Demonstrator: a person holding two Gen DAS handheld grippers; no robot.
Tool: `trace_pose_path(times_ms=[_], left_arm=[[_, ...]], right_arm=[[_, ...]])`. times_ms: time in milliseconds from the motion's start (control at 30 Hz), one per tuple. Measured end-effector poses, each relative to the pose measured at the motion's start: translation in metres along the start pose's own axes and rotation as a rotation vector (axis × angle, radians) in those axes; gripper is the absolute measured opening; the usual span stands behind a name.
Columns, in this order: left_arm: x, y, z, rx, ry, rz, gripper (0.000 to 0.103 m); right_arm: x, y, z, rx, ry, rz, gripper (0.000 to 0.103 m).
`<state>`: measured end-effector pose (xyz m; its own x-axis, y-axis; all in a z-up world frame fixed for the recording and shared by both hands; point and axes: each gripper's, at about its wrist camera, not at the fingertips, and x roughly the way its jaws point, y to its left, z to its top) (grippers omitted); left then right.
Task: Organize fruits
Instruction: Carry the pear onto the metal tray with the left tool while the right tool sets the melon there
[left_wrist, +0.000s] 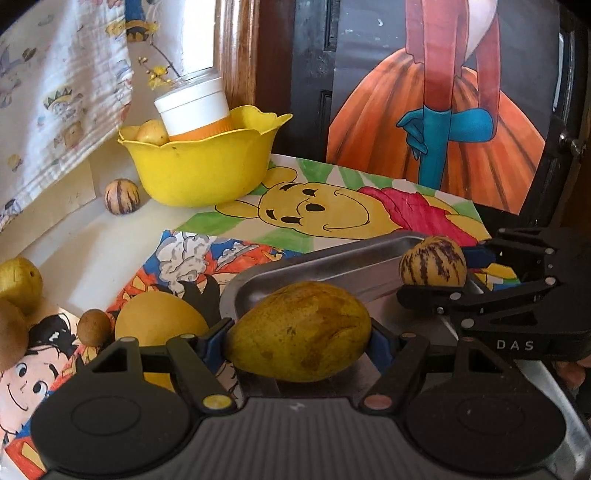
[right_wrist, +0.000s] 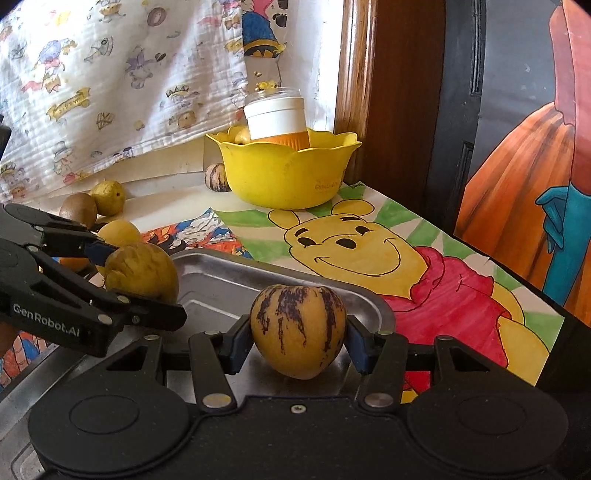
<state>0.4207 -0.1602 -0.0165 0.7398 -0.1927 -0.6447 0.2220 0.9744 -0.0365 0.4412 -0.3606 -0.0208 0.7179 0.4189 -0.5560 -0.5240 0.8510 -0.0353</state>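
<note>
Two striped fruits (left_wrist: 433, 263) (left_wrist: 122, 196) show. One mango (left_wrist: 303, 330), one tray (left_wrist: 332, 258), one bowl (left_wrist: 207, 166). Two grippers (left_wrist: 299, 336) (right_wrist: 295, 336).

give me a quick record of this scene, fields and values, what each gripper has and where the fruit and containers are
left gripper: shut on mango, over the tray's near corner
right gripper: shut on striped fruit, over the tray
tray: metal, on the drawings; no fruit seen lying in it
bowl: yellow, at the back, holds a white jar and a yellow fruit
loose fruit: second striped one left of the bowl; several yellow and brown ones left of the tray
</note>
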Motion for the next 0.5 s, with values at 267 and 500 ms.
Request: trace_pose_path(times_ms=[267,500], left_arm=[[0.001,-0.006,-0.002,0.051,0.016,0.015,0.078],[-0.004,-0.003,-0.004,0.04,0.017,-0.001,0.082]], right_arm=[[-0.004,-0.001,-0.004,-0.009,-0.01,-0.005,0.06],[-0.015,0.002,-0.009,-0.021,-0.016,0.007,0.066]])
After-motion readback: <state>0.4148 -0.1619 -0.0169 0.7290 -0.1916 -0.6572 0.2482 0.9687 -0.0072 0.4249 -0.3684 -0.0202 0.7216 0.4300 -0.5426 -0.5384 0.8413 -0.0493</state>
